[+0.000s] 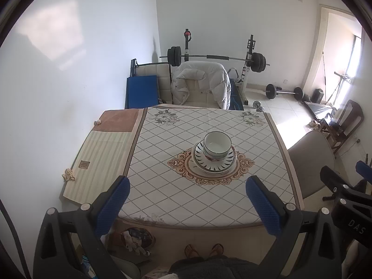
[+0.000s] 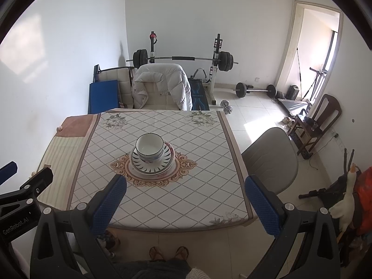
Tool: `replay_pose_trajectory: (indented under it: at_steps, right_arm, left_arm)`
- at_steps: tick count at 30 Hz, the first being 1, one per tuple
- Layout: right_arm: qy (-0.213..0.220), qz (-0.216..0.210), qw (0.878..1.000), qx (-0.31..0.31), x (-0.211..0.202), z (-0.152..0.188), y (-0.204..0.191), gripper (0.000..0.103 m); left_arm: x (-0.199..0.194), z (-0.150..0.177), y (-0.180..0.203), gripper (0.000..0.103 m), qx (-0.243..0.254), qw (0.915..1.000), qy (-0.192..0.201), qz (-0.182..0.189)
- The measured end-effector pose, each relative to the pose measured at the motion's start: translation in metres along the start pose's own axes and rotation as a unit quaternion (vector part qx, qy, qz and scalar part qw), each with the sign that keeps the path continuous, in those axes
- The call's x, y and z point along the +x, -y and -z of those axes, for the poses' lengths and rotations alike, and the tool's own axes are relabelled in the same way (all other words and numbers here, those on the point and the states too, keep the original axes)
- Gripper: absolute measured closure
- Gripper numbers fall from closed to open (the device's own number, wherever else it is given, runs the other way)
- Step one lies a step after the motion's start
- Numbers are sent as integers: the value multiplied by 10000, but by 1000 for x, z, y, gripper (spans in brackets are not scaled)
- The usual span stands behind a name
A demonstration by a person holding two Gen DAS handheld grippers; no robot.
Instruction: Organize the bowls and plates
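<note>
A white bowl with a dark rim [image 1: 217, 144] [image 2: 151, 145] sits on top of a stack of patterned plates [image 1: 215, 161] [image 2: 152, 164] in the middle of the table [image 1: 186, 193] [image 2: 162, 197], on the round orange motif of the tablecloth. My left gripper [image 1: 188, 197] is open and empty, held above the table's near edge, well short of the stack. My right gripper [image 2: 186, 197] is open and empty too, at the near edge, to the right of the stack. The right gripper also shows in the left wrist view [image 1: 344, 188].
A chair with a white jacket [image 1: 202, 83] stands behind the table. A grey chair [image 2: 272, 160] stands at its right side. A striped cloth [image 1: 102, 153] covers the table's left part. Weights and a barbell rack [image 2: 186, 58] stand along the back wall.
</note>
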State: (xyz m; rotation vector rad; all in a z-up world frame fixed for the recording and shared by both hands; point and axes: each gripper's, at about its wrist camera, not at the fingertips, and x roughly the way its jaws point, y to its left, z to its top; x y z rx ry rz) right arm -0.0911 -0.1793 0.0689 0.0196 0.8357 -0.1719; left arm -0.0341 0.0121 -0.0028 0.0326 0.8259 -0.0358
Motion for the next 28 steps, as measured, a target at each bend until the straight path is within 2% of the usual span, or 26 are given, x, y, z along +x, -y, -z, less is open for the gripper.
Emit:
replay_pose_trajectory:
  at_steps: [28]
  right_arm:
    - [19, -34, 10000, -79, 2, -6, 8, 0]
  left_arm:
    - [0, -2, -2, 1, -7, 10000, 30, -74]
